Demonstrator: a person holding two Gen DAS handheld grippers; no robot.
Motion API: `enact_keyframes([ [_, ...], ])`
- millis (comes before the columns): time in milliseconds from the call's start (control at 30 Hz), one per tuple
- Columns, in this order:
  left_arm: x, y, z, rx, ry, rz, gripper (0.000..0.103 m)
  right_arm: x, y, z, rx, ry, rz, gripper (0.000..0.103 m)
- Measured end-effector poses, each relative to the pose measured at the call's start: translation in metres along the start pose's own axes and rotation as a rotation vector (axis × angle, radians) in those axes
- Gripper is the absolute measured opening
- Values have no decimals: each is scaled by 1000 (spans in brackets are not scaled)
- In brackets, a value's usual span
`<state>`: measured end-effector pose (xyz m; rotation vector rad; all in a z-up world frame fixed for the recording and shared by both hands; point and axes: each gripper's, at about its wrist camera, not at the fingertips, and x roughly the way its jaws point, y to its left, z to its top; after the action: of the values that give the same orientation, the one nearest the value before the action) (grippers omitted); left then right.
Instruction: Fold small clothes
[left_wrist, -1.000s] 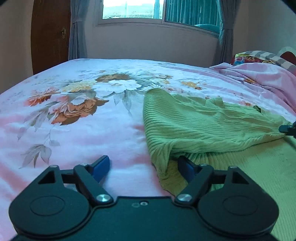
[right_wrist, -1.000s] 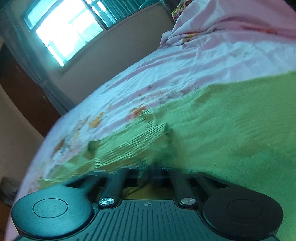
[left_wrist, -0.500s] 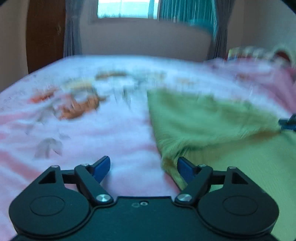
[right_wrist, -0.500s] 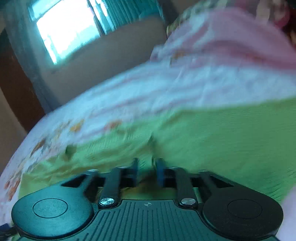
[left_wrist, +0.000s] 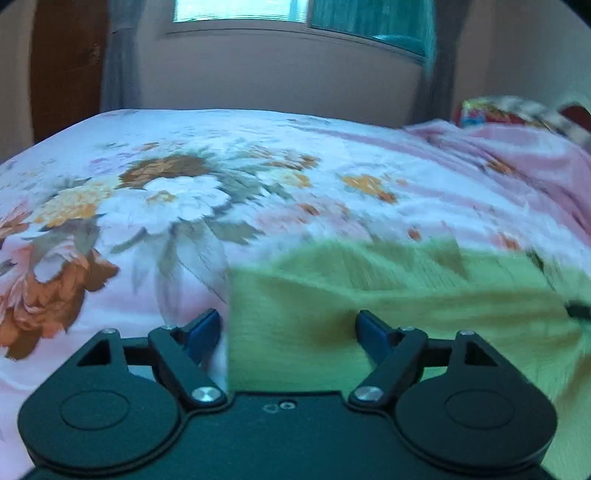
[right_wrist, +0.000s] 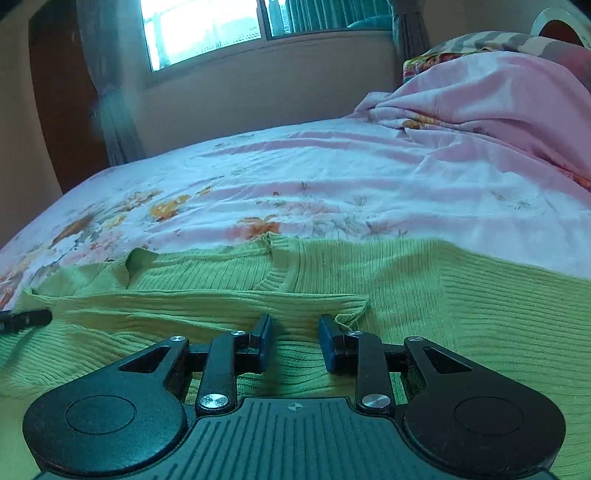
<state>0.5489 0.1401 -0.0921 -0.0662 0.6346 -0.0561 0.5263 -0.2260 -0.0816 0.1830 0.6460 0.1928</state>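
Two grippers hover released: left gripper (left_wrist: 286, 334) straddles the green sweater (right_wrist: 461, 306) edge at lower centre; right gripper (right_wrist: 295, 341) likewise. Next, regrasp for another fold.

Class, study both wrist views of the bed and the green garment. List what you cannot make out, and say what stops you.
- Left wrist view: motion blur smears the green sweater; its knit and folds are unreadable.
- Both views: the sweater's near part is hidden behind each hand-held gripper's body and cut by the frame edges.
- Right wrist view: a dark object at the left edge is cut off; unidentifiable.
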Motion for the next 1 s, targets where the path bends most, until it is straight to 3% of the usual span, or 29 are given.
enact_keyframes([
  [100, -15, 6, 5, 23, -83, 68, 80, -15, -2, 0, 9, -72, 7, 28],
  [167, 0, 12, 3, 56, -2, 121, 83, -11, -2, -1, 3, -54, -17, 28],
  [200, 7, 18, -1, 39, 33, 108, 85, -1, -4, -3, 6, -8, -27, 28],
  [267, -1, 27, -1, -25, 29, 98, 83, -1, -2, -1, 0, -5, -31, 28],
  [333, -27, 31, -5, -51, -6, 52, 83, -21, -2, 0, 9, -34, -16, 29],
  [400, -61, 29, -21, -17, -41, 17, 85, -41, -4, -5, 11, -66, 11, 29],
  [467, -73, 26, -38, 35, -35, 39, 86, -51, -5, -14, 1, -54, 17, 29],
  [500, -73, 24, -53, 67, 12, 67, 88, -47, -4, -18, -12, -19, -2, 29],
  [567, -76, 30, -64, 43, 18, 89, 88, -41, -8, -24, -10, 21, -22, 29],
  [633, -93, 36, -64, -12, 0, 79, 89, -65, -18, -17, 78, -39, -22, 29],
  [667, -102, 37, -67, -28, -26, 53, 96, -85, -29, -17, 131, -100, 4, 30],
  [767, -114, 44, -81, -22, -62, 28, 99, -138, -77, -27, 244, -222, -25, 99],
  [833, -115, 51, -88, -54, -38, 4, 99, -166, -117, -36, 291, -281, -61, 98],
  [933, -124, 52, -95, -77, -35, 16, 101, -201, -199, -54, 479, -308, -146, 98],
  [1000, -123, 50, -99, -64, -6, 27, 101, -221, -252, -70, 639, -341, -207, 88],
])
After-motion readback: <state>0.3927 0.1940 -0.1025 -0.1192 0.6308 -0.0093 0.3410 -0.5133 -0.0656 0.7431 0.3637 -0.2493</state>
